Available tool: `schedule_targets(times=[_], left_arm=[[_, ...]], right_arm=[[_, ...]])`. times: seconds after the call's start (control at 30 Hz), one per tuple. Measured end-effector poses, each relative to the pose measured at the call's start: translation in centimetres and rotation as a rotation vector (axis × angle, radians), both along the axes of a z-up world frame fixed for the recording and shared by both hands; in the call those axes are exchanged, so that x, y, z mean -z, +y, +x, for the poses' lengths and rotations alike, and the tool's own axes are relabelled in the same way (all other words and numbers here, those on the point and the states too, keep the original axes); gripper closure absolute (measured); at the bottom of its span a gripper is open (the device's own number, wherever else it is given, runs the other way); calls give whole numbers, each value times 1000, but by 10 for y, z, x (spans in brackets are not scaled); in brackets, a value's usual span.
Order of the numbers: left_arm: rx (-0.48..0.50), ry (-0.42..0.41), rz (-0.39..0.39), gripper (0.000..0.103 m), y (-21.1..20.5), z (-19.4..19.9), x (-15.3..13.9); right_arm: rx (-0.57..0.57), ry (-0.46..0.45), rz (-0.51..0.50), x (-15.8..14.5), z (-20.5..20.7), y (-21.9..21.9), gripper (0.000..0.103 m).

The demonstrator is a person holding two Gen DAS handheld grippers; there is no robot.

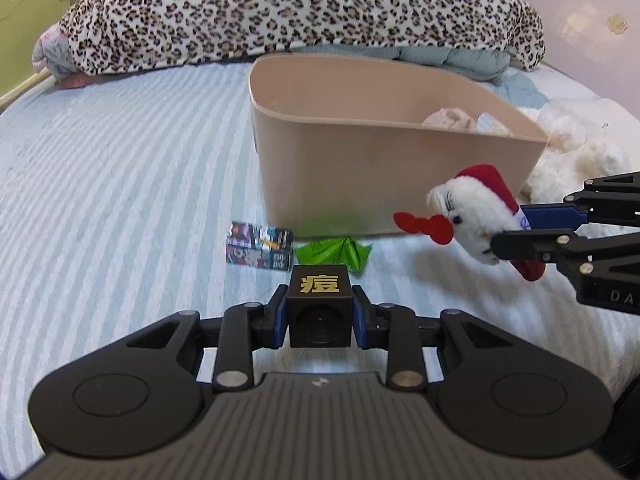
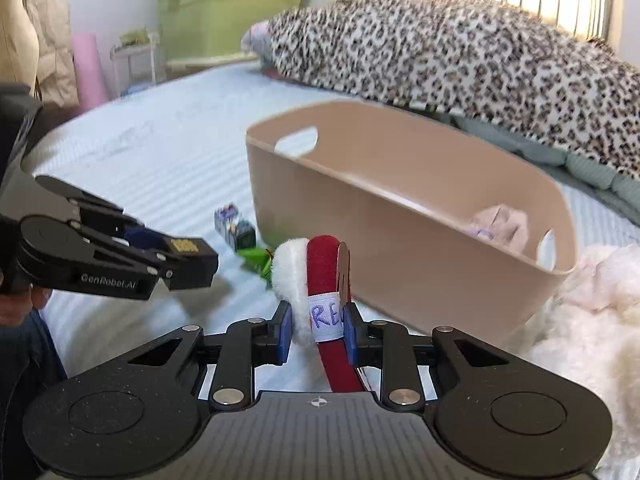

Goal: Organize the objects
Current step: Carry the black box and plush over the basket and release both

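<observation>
My left gripper (image 1: 319, 316) is shut on a black cube (image 1: 319, 304) with a gold character on top; it also shows in the right wrist view (image 2: 191, 262). My right gripper (image 2: 316, 326) is shut on a white plush toy with a red hat (image 2: 316, 276); the toy also shows in the left wrist view (image 1: 472, 216), held above the bed in front of the beige basket (image 1: 360, 184). The basket (image 2: 400, 248) holds a pinkish cloth (image 2: 500, 226). A small printed box (image 1: 258, 249) and a green wrapper (image 1: 334, 254) lie on the striped bedsheet by the basket.
A leopard-print quilt (image 1: 300, 12) lies across the far side of the bed. A white fluffy throw (image 2: 592, 312) lies right of the basket. A green storage bin (image 2: 228, 12) stands beyond the bed.
</observation>
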State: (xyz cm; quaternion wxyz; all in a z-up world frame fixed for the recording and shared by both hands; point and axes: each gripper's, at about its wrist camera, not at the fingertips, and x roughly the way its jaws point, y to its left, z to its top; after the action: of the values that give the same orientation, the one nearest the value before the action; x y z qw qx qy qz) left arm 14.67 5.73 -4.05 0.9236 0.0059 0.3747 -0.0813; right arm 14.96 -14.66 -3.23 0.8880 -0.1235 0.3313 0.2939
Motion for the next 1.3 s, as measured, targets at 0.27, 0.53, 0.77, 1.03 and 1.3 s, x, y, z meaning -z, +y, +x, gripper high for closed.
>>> schedule_targets(times=[0.27,0.53,0.77,1.03,1.3], left_arm=[[26,-100,11,70,-5,-4,-35],[48,-234,14,70,-20,8,-84],[45,-265,28,70,-43,65,-95],[20,-179,64,70,-77,127,-65],[-38,-51,85,69,-79,150,-29]], right_arm=[[13,-105,95,-36,-12,-19,79],[79,-207,191,-75,-1,-38,78],[186,-201,205,-77,37,-46,78],[260,-145,146,-48,89,-39,78],[361,-37,87,-8,122,-39,75]])
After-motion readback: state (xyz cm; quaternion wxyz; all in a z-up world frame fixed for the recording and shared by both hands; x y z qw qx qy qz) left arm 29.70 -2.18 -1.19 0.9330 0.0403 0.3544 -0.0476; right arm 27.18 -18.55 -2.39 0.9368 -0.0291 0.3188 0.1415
